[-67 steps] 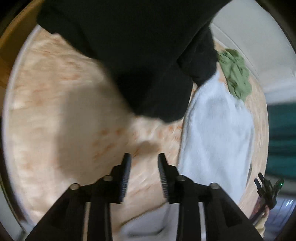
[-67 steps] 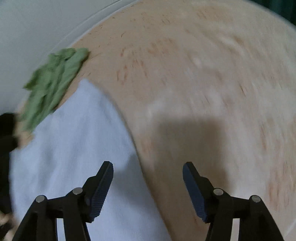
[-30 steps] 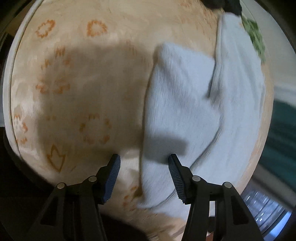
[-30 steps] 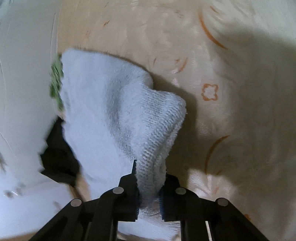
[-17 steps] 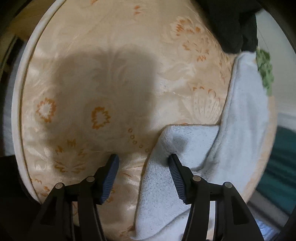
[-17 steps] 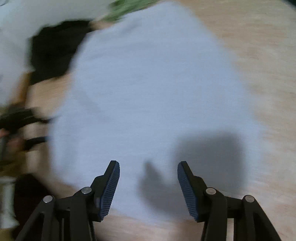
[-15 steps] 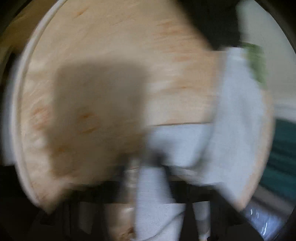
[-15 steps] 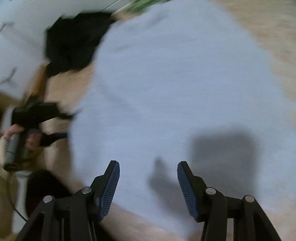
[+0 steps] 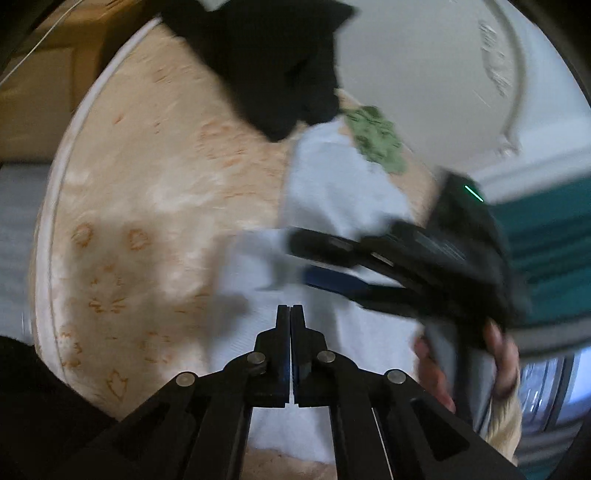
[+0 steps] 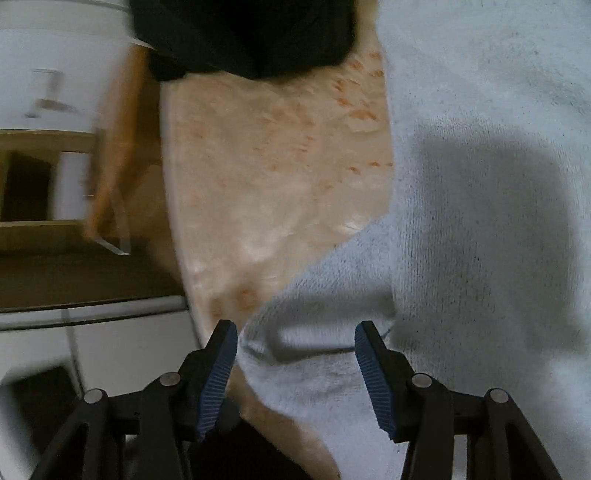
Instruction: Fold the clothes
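Now that the right claw (image 10: 295, 354) has let go of the corner it was clamping a second ago, it stands wide open with nothing in it. Its view has swung round from the bare tabletop to the white towel (image 10: 480, 184). Just ahead of its tips a doubled-over corner of that towel lies between the two fingers, apart from both. Ahead and to the right the towel spreads flat under the claw's shadow. Ahead and to the left is the cream patterned tabletop (image 10: 277, 166), and farthest off the black garment (image 10: 240, 33).

The left claw (image 9: 290, 321), which gaped open half a second ago, is now closed finger to finger. No cloth shows between the fingers, so I cannot tell whether they pinch an edge. The towel lies directly under and ahead of its tips. Just beyond, to the right, the right claw reaches in low over the towel, the person's hand (image 9: 461, 365) on its handle. Farther ahead the towel narrows towards the crumpled green cloth (image 9: 376, 144), with the black garment beyond.

I judge one fold to be laid down, and the towel looks only partly folded. The black and green pieces lie loose.
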`<state>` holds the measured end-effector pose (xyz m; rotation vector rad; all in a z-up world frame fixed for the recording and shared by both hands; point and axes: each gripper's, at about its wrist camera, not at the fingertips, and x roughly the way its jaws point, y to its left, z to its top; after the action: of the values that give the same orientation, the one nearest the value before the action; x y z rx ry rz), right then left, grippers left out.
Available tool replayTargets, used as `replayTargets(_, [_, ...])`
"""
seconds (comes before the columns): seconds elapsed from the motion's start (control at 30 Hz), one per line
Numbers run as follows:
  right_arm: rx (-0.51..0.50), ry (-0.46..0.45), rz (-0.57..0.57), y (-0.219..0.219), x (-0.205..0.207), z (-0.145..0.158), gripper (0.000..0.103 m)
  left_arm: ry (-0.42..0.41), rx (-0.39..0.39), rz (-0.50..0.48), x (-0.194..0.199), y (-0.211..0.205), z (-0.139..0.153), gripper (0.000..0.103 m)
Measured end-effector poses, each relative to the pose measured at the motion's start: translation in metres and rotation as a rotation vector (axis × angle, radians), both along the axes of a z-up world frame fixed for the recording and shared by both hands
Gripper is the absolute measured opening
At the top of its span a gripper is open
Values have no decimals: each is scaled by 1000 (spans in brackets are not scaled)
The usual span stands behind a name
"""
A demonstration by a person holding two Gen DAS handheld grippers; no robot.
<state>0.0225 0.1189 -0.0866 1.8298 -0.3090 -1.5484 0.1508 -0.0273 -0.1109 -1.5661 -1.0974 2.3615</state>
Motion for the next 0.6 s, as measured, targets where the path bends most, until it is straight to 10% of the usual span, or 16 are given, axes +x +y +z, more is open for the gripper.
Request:
replayTargets(0.3, [171, -51, 52, -27, -10, -18, 55, -125, -141, 58, 51, -34, 1, 1])
replayTargets(0.6, [115, 187, 203, -21, 19, -14, 58, -273, 30, 84, 14, -87, -52, 41])
